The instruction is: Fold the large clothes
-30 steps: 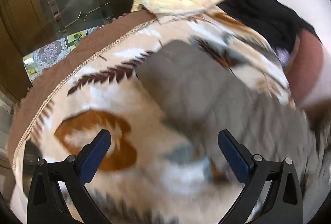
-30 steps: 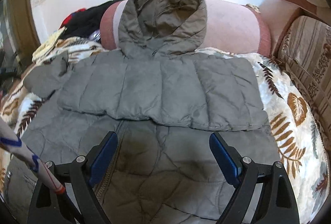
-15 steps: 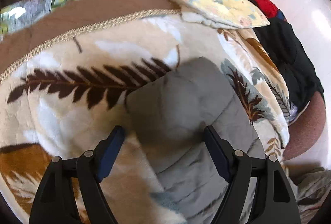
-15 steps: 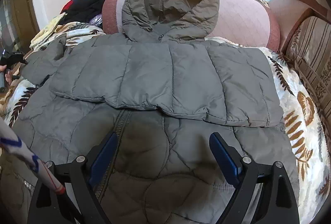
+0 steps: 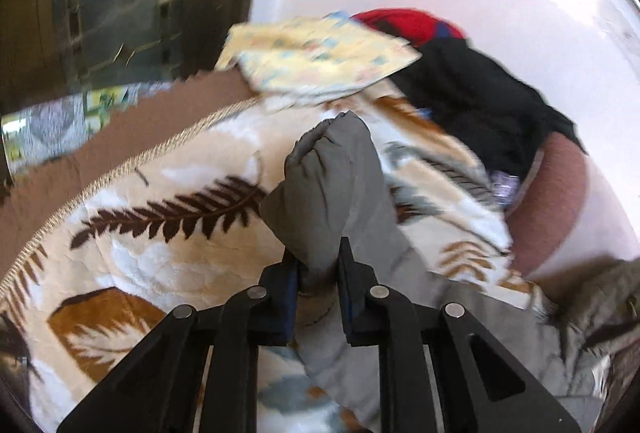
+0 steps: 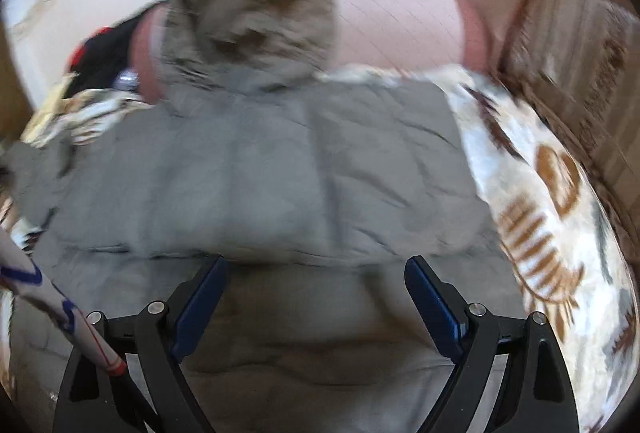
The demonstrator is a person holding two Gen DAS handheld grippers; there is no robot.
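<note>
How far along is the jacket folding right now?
Done: one sleeve lies folded across the grey jacket. In hand: the left claw is shut on the other sleeve, lifted off the leaf-print blanket. Left: folding it in; the right claw is open, and the hood is unfolded.

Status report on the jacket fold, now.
Left gripper shut on grey padded jacket sleeve. Right gripper open above jacket body. Nothing in the way.
</note>
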